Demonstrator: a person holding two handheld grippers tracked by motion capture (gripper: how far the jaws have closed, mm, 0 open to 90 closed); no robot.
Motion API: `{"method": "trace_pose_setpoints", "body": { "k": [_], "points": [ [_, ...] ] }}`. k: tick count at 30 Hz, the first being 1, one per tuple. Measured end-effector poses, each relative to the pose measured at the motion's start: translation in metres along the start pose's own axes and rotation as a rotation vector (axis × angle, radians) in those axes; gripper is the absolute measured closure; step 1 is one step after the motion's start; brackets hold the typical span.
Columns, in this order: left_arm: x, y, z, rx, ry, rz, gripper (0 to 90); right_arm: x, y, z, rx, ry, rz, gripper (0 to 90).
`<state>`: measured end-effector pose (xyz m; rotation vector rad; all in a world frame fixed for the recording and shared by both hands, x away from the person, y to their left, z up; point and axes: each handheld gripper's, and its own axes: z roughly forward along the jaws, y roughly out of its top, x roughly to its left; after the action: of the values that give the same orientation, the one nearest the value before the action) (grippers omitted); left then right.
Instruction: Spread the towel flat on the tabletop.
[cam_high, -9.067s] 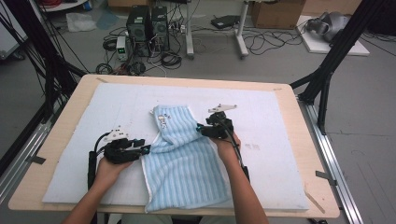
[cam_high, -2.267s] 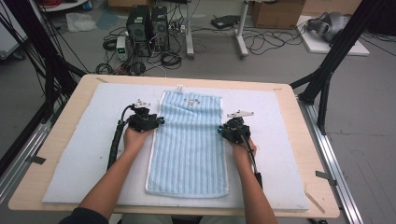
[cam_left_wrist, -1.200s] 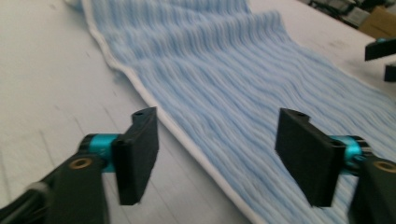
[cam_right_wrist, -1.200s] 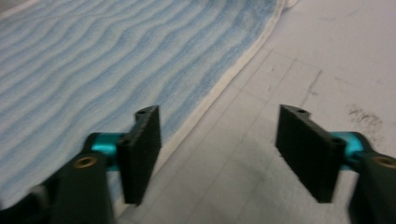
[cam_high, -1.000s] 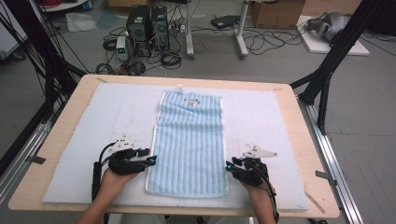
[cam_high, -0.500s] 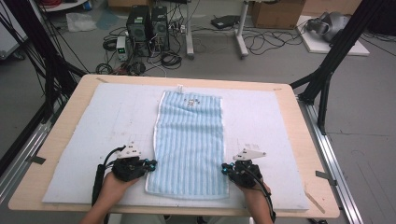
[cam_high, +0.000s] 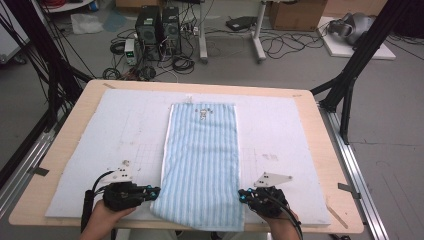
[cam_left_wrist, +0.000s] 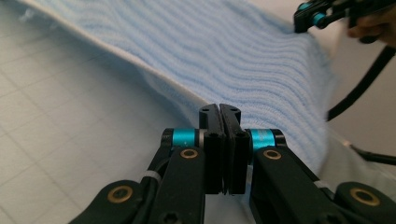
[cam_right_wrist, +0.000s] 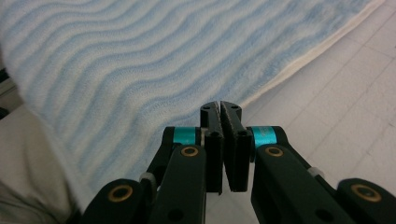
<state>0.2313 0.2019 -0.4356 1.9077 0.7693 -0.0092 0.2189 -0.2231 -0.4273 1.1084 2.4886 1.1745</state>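
Nearest: left gripper (cam_high: 152, 191) and right gripper (cam_high: 243, 195), black two-jaw tools with teal collars, each clamped on a near corner of the towel (cam_high: 202, 160), jaws just closed. Towel: pale blue, ribbed terry, long rectangle, cream-edged, near end raised. Beneath: white gridded mat (cam_high: 100, 145) on pale wooden table (cam_high: 327, 165). Farthest: small tag (cam_high: 203, 115) at towel's far end.

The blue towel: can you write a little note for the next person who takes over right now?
Left gripper: shut on the blue striped towel's near left corner.
Right gripper: shut on its near right corner.
Towel lies flat and long on the white mat, near edge lifted a little off it.
Done: spread out, both near corners pinched.
Left: probably fold the near end up toward the far end.
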Motion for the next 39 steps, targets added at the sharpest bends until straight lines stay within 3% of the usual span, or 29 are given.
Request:
{"method": "trace_pose_setpoints", "body": {
  "k": [5,7,9,12,14,15,19,23,24,25,26,27,28,31,34,39],
  "points": [
    [-0.004,0.007,-0.009,-0.107,-0.07,-0.012,87.9,-0.001,-0.004,-0.019,-0.073,0.042,0.052,87.7],
    [0.0,0.012,-0.009,-0.148,-0.063,-0.022,87.8,-0.005,-0.003,-0.021,-0.103,0.042,0.075,87.5],
    [0.002,0.013,-0.005,-0.138,0.006,-0.027,85.5,-0.008,-0.002,-0.018,-0.099,0.01,0.077,86.0],
    [0.007,0.012,0.006,-0.113,0.15,-0.04,56.3,-0.01,-0.002,-0.008,-0.061,-0.057,0.082,74.6],
    [0.01,0.013,0.01,-0.093,0.217,-0.023,45.6,-0.011,0.0,-0.004,-0.068,-0.087,0.09,68.8],
    [0.012,0.014,0.011,-0.088,0.243,-0.024,42.0,-0.013,0.002,-0.003,-0.08,-0.1,0.086,65.5],
    [0.02,0.019,0.023,-0.055,0.261,-0.044,40.8,-0.017,0.009,0.006,-0.093,-0.129,0.094,58.3],
    [0.022,0.02,0.047,0.049,0.309,-0.009,41.7,-0.021,0.016,0.031,-0.035,-0.172,0.07,52.0],
    [0.021,0.02,0.052,0.075,0.332,0.019,43.9,-0.021,0.018,0.036,-0.025,-0.173,0.064,52.1],
    [0.019,0.02,0.054,0.083,0.375,0.059,49.3,-0.021,0.019,0.041,-0.004,-0.186,0.054,53.8],
    [0.021,0.023,0.053,0.098,0.38,0.084,59.4,-0.021,0.021,0.045,-0.006,-0.194,0.045,60.7],
    [0.023,0.024,0.053,0.098,0.36,0.071,78.6,-0.022,0.025,0.047,0.004,-0.189,0.03,74.8],
    [0.027,0.026,0.054,0.099,0.349,0.058,86.8,-0.023,0.026,0.047,0.007,-0.185,0.027,80.5],
    [0.039,0.035,0.06,0.088,0.36,0.016,87.4,-0.025,0.037,0.055,0.029,-0.216,-0.006,85.3],
    [0.055,0.046,0.067,0.086,0.386,-0.02,87.6,-0.034,0.045,0.064,0.007,-0.24,0.024,85.3],
    [0.071,0.062,0.076,0.083,0.452,0.0,87.5,-0.051,0.056,0.077,-0.031,-0.321,0.054,84.5]
  ]
}}
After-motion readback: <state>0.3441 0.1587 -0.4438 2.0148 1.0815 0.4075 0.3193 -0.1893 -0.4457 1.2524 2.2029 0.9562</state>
